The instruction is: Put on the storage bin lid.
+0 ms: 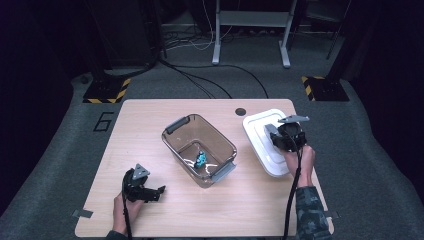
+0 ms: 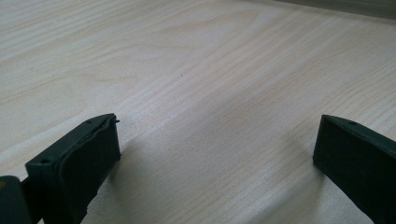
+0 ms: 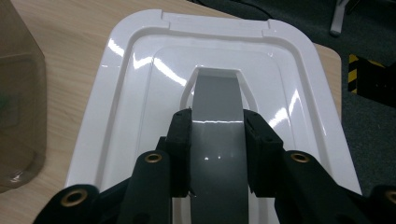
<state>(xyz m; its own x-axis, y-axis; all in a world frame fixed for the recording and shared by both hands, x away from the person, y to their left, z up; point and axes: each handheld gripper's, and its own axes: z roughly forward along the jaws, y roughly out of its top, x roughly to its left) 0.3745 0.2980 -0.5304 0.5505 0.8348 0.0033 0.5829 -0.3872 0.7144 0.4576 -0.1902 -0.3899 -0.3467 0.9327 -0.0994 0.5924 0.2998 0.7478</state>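
Right gripper view showed our right gripper with fingers clamped on the grey handle of the white lid, near the bench's far right corner. We judged it light, stiff, glossy and slippery; the handle suited best. Our left gripper hung released over bare wood; dark carpet lay beyond.

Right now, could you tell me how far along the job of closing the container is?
Done: a small teal item lies in the open brown bin. In hand: the right gripper is clamped on the grey handle of the white lid, which rests on the table. Left: carrying it onto the bin. The left gripper waits open.
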